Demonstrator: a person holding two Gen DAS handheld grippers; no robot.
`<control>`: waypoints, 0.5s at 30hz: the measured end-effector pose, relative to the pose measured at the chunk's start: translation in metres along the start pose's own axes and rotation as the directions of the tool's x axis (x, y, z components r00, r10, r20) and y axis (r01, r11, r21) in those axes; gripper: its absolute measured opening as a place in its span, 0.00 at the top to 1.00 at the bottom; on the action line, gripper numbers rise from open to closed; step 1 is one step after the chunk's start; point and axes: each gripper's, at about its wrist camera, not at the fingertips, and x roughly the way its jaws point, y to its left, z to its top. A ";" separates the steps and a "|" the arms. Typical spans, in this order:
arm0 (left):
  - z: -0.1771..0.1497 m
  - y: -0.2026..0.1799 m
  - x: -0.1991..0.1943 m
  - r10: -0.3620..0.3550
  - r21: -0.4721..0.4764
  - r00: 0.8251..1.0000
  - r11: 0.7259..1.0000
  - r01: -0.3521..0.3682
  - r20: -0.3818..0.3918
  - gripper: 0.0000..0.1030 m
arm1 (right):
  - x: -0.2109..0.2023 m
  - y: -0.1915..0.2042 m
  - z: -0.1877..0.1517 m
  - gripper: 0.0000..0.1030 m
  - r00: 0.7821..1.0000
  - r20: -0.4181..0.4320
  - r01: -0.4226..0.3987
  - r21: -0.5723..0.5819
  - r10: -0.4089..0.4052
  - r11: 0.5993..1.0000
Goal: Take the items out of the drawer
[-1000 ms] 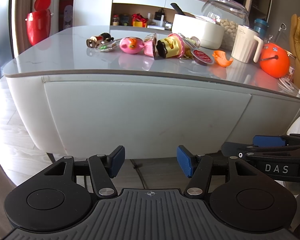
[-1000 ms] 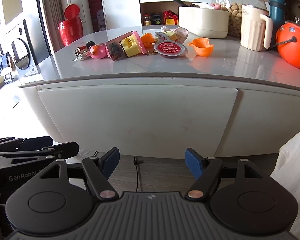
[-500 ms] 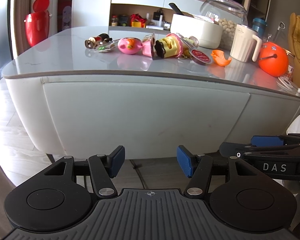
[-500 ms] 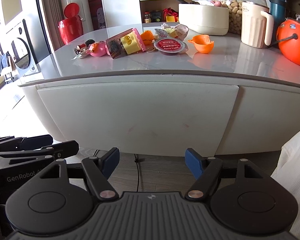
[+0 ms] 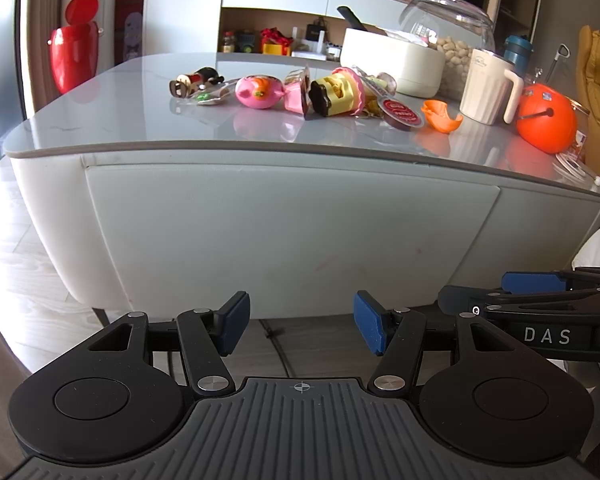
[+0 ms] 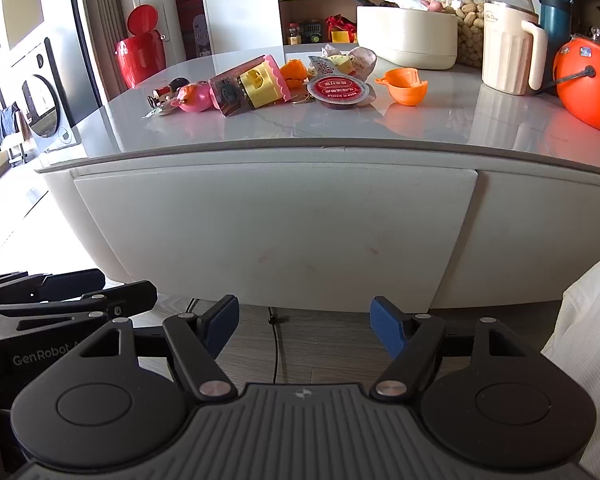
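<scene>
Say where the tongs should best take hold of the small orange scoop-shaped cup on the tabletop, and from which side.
Probably the rim of the orange cup, coming from above with one pad inside the bowl and one outside. It sits upright and open-topped, its wall looks thin, and it stands apart from the red-lidded tub beside it, so there is room. Both tongs are open, low in front of the closed drawer front.

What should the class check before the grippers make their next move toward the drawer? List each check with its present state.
1. Left gripper open, nothing between its pads: ok.
2. Right gripper open, empty: ok.
3. Drawer front open for reaching in: not ok, it sits closed.
4. Handle to grip on the drawer front: cannot tell, none shows.
5. Bare tabletop near the front edge for items: ok.
6. Grippers apart from each other: ok, side by side.
</scene>
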 end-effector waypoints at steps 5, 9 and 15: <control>0.000 0.000 0.000 0.001 -0.001 1.000 1.000 -0.001 0.000 0.39 | 0.000 0.000 0.000 0.29 1.000 -0.001 -0.001 0.000 0.001 1.000; 0.000 0.000 0.000 0.000 -0.001 1.000 1.000 0.000 0.000 0.39 | 0.000 0.000 0.000 0.29 1.000 -0.001 -0.001 -0.001 0.001 1.000; 0.000 0.000 0.000 0.001 -0.001 1.000 1.000 -0.001 0.000 0.39 | 0.000 0.000 -0.001 0.29 1.000 -0.003 0.002 0.002 -0.002 1.000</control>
